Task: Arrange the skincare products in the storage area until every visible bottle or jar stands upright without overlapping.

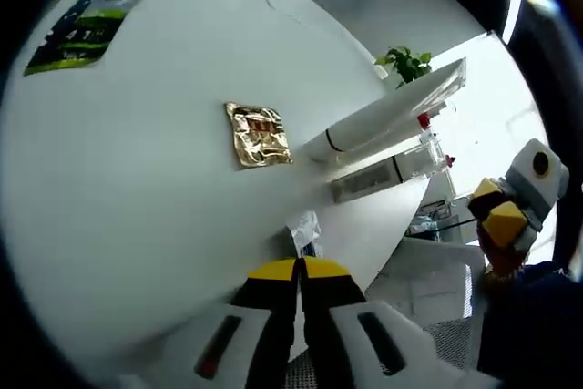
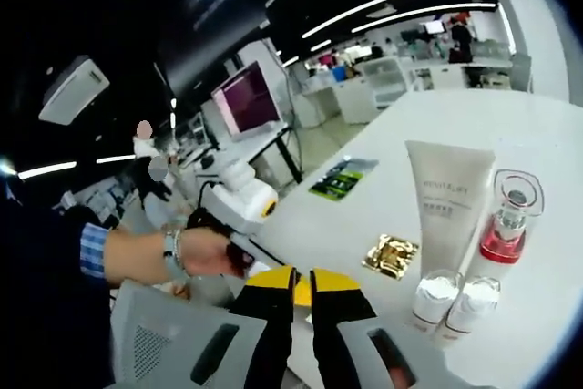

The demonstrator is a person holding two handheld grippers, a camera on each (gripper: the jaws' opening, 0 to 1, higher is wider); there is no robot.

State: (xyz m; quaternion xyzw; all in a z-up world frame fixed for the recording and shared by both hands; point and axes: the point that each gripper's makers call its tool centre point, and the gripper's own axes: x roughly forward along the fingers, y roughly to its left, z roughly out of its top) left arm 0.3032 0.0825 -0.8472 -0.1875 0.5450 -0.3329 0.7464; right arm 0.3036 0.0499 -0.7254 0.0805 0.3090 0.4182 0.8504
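Your right gripper [image 2: 302,272] has its jaws pressed together, nothing between them. The products stand upright on the white counter [image 2: 547,143] ahead and to its right: white tube [image 2: 448,202], pink-based clear bottle [image 2: 510,216], two small white jars [image 2: 435,296], gold sachet [image 2: 392,255] just left of them. Your left gripper [image 1: 299,266] is likewise closed and empty; in its view the gold sachet lies ahead on the counter, products beyond to its right.

**Setting: open-plan office or lab floor**

Long ceiling light strips [image 2: 401,8] ran overhead. Rows of desks [image 2: 383,79] carried equipment, a lit monitor [image 2: 246,102] stood nearby, and a potted plant [image 1: 405,63] sat beyond the white table [image 1: 155,179].
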